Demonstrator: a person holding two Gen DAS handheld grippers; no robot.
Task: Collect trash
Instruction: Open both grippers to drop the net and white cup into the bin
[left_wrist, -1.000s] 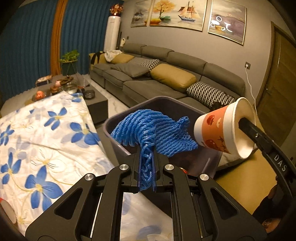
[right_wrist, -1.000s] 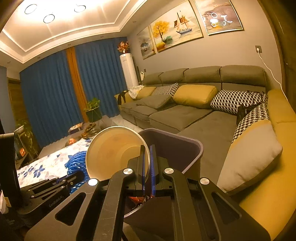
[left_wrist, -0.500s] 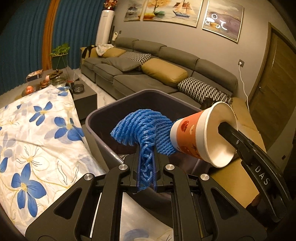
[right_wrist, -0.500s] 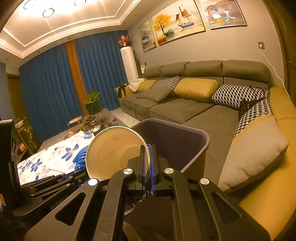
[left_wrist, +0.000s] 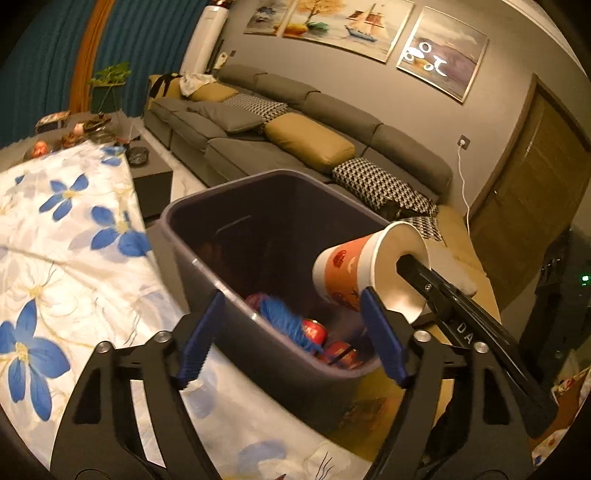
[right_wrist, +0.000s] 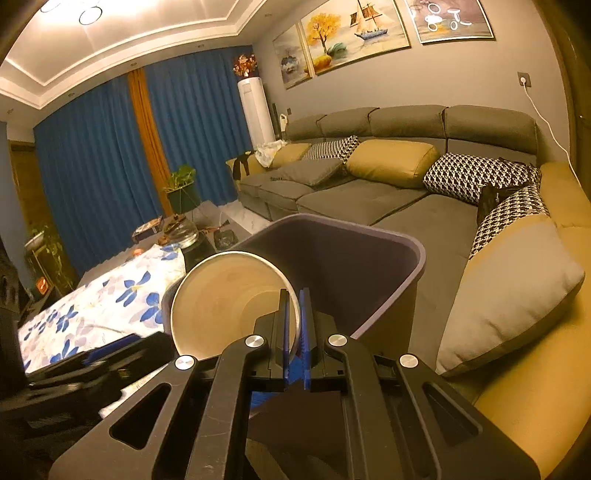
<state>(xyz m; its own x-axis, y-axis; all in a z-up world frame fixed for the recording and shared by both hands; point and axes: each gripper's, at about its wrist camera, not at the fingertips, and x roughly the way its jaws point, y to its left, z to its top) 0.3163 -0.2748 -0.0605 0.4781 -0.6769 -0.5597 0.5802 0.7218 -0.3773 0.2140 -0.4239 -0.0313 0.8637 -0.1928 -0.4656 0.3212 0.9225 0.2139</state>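
1. Blue foam net (left_wrist: 286, 325) lies inside the trash bin (left_wrist: 192, 236), on top of red wrappers or cans (left_wrist: 314, 330); I can't tell which. That piece looks done.
2. Paper cup (left_wrist: 351, 273) is not binned yet. It hangs tilted over the bin's right rim, mouth toward the right gripper (right_wrist: 294, 325).
3. Right gripper is clamped on the cup's rim wall, one finger inside the mouth and one outside. In its own view the cup's interior (right_wrist: 229, 299) sits in front of the bin opening.
4. Left gripper (left_wrist: 291, 336) has its jaws spread wide with nothing between the blue pads (left_wrist: 199, 338), hovering just above the bin's near edge.
5. My read: one item dropped, one to go. Next I'd release the cup over the opening, nudging it inward first so it can't bounce off the rim.
6. Bin stands between the floral-cloth surface (left_wrist: 66, 258) and the yellow sofa cushion (right_wrist: 517, 280). No other loose trash visible on the cloth from here.
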